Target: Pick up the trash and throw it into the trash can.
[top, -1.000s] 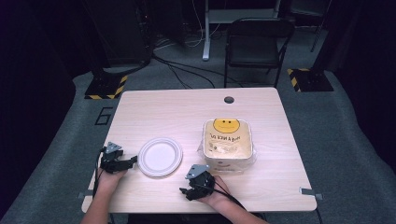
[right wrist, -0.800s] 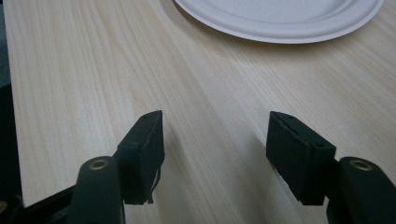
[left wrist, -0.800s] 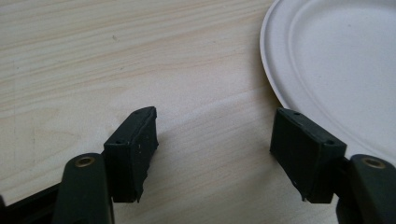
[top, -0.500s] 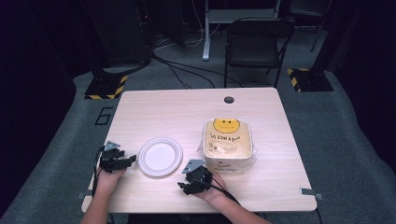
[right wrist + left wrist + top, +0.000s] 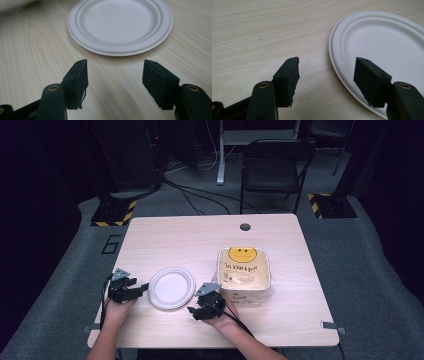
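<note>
My left tool (image 5: 142,287) sat at the lower left of the high view, its jaws apart and empty after closing in a little, the rim of the white paper plate (image 5: 171,288) lying between them untouched in the left gripper view (image 5: 387,50). My right tool (image 5: 194,311) hovered just below and to the right of the plate, jaws wide and holding nothing, the plate ahead of them on bare table (image 5: 200,240). A clear tub (image 5: 244,272) with a yellow smiley label stood right of the plate, close beside my right tool. A black folding chair (image 5: 272,170) stood beyond the table's far edge. Nothing blocked either tool from the plate.
</note>
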Action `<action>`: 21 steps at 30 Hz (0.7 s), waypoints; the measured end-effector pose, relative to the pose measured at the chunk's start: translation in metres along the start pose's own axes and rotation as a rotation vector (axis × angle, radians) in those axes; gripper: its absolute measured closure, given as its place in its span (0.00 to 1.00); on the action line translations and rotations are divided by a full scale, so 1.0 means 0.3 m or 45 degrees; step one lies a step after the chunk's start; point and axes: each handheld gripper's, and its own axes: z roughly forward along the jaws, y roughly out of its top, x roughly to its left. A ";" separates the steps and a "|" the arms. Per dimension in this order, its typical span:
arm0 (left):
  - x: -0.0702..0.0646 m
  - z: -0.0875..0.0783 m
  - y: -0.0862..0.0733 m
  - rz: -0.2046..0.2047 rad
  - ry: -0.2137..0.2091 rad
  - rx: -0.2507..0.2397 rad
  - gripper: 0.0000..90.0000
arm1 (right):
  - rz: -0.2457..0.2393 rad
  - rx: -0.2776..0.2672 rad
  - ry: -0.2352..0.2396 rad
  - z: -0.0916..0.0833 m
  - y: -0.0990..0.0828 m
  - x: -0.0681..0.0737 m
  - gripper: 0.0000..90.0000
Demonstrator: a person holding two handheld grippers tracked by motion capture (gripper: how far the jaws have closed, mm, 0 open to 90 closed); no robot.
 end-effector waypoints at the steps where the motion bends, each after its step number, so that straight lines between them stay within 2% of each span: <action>1: -0.003 0.002 0.002 0.005 -0.001 -0.007 0.40 | 0.009 -0.002 0.002 0.004 0.004 0.001 0.40; 10: -0.025 -0.001 0.017 0.024 -0.027 -0.026 0.40 | 0.029 -0.027 -0.033 0.046 0.024 0.022 0.39; 15: -0.035 0.003 0.022 0.034 -0.039 -0.028 0.40 | 0.073 -0.044 -0.050 0.071 0.034 0.025 0.35; 21: -0.038 0.006 0.023 0.031 -0.045 -0.033 0.39 | 0.063 -0.059 -0.074 0.104 0.052 0.030 0.32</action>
